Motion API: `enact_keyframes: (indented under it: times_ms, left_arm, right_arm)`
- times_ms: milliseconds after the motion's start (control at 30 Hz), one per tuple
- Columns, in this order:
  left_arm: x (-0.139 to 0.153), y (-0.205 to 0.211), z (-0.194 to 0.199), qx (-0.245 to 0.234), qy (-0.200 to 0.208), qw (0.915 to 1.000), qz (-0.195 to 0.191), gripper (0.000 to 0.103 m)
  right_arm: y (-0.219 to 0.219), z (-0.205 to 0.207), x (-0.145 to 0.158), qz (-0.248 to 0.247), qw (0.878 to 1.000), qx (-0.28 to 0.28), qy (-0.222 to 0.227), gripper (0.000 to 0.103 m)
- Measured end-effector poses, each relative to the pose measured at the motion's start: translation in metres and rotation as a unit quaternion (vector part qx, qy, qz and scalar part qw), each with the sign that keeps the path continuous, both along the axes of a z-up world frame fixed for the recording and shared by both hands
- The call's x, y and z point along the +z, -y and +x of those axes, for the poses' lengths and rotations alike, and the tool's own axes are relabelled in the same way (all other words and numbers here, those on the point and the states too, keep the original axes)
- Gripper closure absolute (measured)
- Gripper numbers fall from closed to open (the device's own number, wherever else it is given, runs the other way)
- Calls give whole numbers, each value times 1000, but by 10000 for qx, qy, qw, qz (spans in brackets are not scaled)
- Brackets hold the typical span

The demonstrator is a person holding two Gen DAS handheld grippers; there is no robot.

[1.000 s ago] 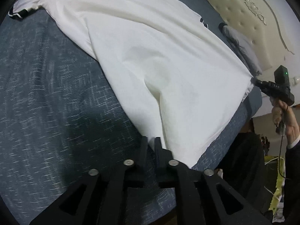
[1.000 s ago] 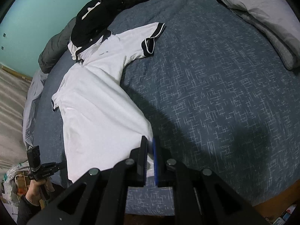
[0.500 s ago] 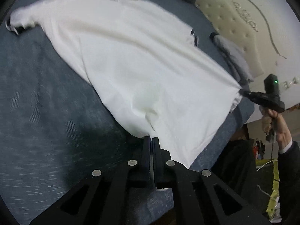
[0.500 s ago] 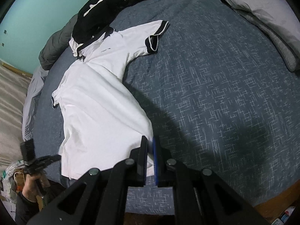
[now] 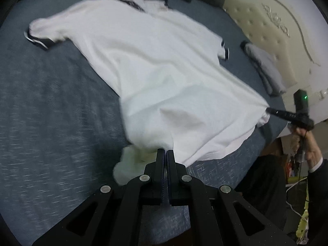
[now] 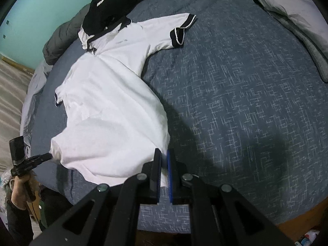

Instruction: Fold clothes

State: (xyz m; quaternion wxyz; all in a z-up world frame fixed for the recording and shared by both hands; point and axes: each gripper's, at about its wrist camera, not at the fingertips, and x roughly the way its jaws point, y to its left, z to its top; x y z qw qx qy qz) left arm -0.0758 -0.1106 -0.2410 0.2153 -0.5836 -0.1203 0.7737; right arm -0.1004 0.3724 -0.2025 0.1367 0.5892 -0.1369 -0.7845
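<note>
Left wrist: jaws clamp white shirt (image 5: 164, 78) hem corner | right wrist: jaws pinch opposite hem corner

Shirt (image 6: 114, 110) white, black collar, black sleeve cuffs with white stripe. Bed cover (image 6: 246, 102) dark blue, white crosshatch flecks. Pillow (image 6: 295, 14) grey. Wall (image 6: 41, 8) turquoise. Headboard (image 5: 266, 30) cream. My hand-held grippers black, right pad blue.

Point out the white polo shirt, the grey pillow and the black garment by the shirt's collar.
white polo shirt (image 6: 106, 110), right wrist view, middle of its body.
grey pillow (image 6: 291, 10), right wrist view, its top face.
black garment (image 6: 110, 6), right wrist view, middle of the heap.
</note>
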Motion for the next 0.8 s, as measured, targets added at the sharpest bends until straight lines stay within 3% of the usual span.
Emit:
enact_keyframes:
  times_ms: [100, 200, 367, 700, 800]
  left_arm:
    - [-12, -9, -2, -71, 40, 10000, 20, 100]
    - [1, 2, 1, -56, -143, 9999, -45, 94]
    - [9, 23, 9, -196, -205, 9993, -254, 71]
    - [-28, 30, 20, -452, 173, 9982, -356, 67]
    - [-26, 25, 20, -558, 120, 9981, -233, 67]
  right_arm:
    - [-3, 1, -3, 36, 10000, 1, 18, 98]
    - [-10, 0, -9, -2, 10000, -50, 48, 98]
    - [-11, -2, -17, -83, 9999, -70, 103, 98]
    - [-11, -1, -19, -281, 9995, -40, 140, 96]
    - [-13, 3, -17, -461, 9988, 45, 140, 95]
